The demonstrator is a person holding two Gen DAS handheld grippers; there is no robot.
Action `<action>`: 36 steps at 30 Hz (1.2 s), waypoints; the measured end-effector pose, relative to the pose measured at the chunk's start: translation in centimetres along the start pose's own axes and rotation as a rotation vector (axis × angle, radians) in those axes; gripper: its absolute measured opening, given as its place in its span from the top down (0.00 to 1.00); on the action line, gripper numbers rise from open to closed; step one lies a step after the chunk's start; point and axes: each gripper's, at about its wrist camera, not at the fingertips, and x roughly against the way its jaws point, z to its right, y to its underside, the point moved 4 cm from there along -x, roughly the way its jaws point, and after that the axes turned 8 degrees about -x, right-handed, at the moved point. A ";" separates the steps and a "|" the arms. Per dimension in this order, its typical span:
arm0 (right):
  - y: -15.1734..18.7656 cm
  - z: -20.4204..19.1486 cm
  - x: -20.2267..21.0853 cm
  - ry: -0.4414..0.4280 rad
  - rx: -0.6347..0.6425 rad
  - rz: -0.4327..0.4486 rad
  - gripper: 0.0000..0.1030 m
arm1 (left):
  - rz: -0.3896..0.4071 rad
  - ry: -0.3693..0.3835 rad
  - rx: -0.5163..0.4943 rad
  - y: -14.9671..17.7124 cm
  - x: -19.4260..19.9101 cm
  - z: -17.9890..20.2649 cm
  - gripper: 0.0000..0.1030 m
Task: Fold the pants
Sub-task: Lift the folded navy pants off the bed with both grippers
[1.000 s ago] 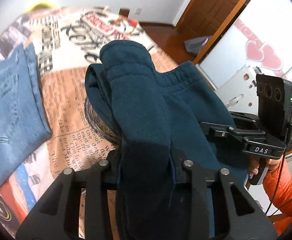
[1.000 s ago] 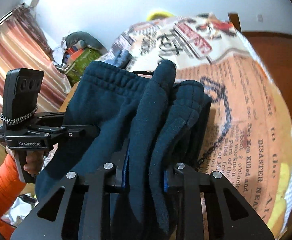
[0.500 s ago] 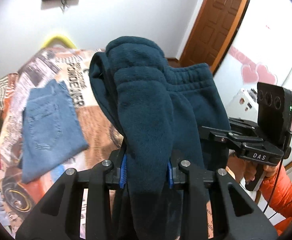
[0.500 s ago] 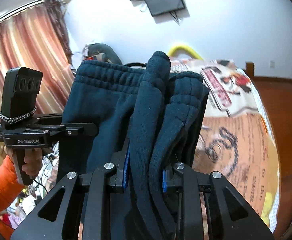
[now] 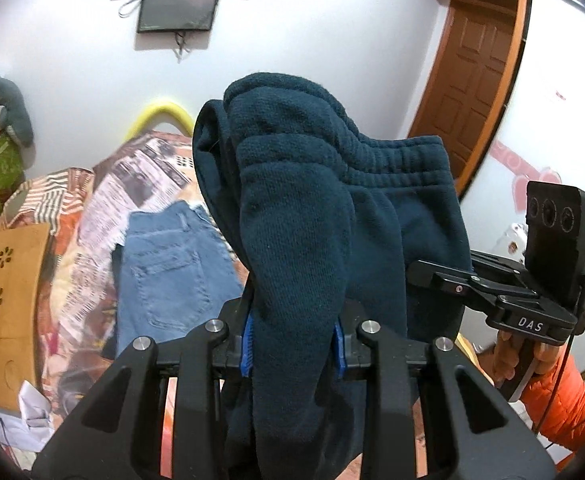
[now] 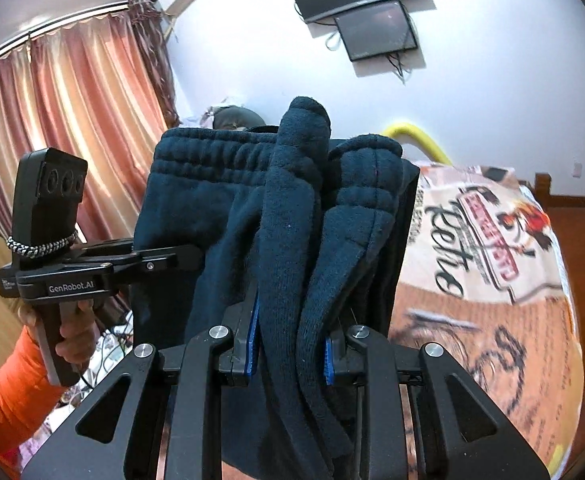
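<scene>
Jaws, left gripper (image 5: 294, 338): clamping shut on a thick bunched fold of the navy sweatpants (image 5: 332, 208), blue pads pressing the fleece from both sides.
Jaws, right gripper (image 6: 288, 354): likewise closing tight on a doubled ridge of the same garment.
Place of the pants: hanging in the air between the two grippers, well above the bed (image 6: 492, 280), elastic waistband stretching across from one grip to the other.
Handling: looking soft, thick and limp; likely sagging wherever unsupported, light enough for two pinches, not slippery against the pads.
Where to hold: probably best pinching near the waistband corners, keeping the edge taut and the layers aligned.
Risk: possibly bunching unevenly, inner layers sliding out of the fold.
Nearby: folded jeans (image 5: 172, 264) lying flat on the printed bedspread, well apart from the carried pair.
</scene>
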 end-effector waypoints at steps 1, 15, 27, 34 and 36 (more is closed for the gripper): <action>-0.4 -0.1 -0.5 -0.003 0.005 0.004 0.79 | 0.005 -0.007 0.003 -0.2 0.2 -0.5 0.71; -3.8 -0.2 -8.4 -0.035 -0.016 0.002 0.79 | 0.024 -0.070 0.055 -1.5 -4.2 -9.5 0.71; -4.4 2.6 -18.0 -0.004 -0.047 -0.073 0.79 | -0.092 -0.079 0.131 0.2 -13.5 -18.4 0.71; -4.0 5.1 -23.2 0.037 -0.054 -0.158 0.79 | -0.174 -0.047 0.218 2.8 -19.1 -22.9 0.70; -3.5 5.8 -24.2 0.049 -0.054 -0.184 0.79 | -0.190 -0.038 0.242 3.4 -20.2 -23.6 0.69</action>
